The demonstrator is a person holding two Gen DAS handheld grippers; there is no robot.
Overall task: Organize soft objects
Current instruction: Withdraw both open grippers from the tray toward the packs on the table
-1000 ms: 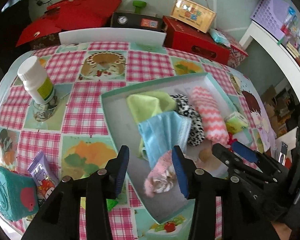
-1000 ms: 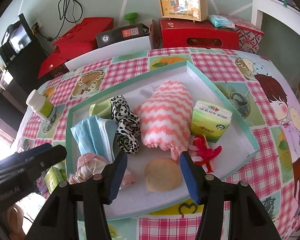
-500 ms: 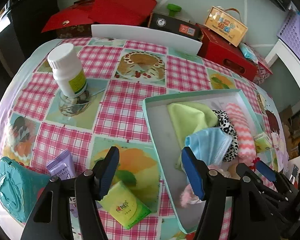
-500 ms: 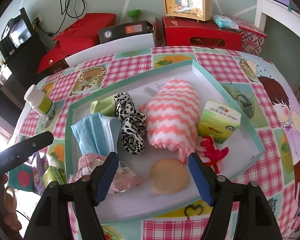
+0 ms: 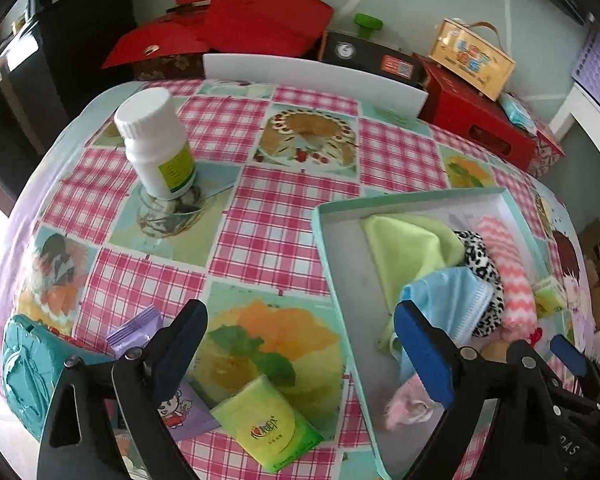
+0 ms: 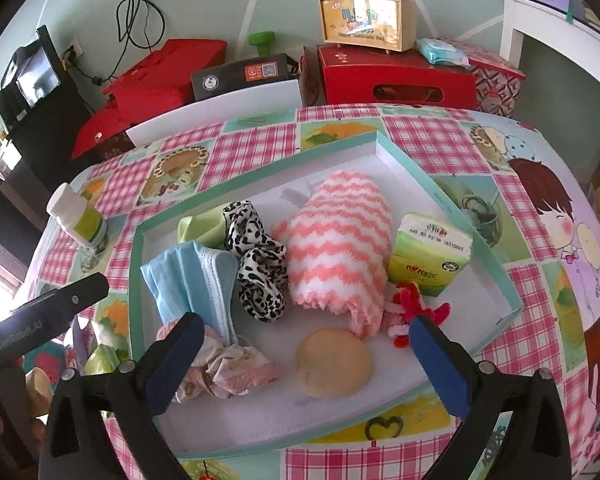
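Left gripper (image 5: 300, 356): jaws opening, empty; centre over green tissue pack (image 5: 266, 424) at 6 o'clock. Right gripper (image 6: 300, 360): opening, empty, above tray (image 6: 440, 196).

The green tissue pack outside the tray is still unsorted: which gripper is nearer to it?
Left. The left gripper hangs right above the tissue pack; the right gripper hovers over the tray, jaws opening, both empty.
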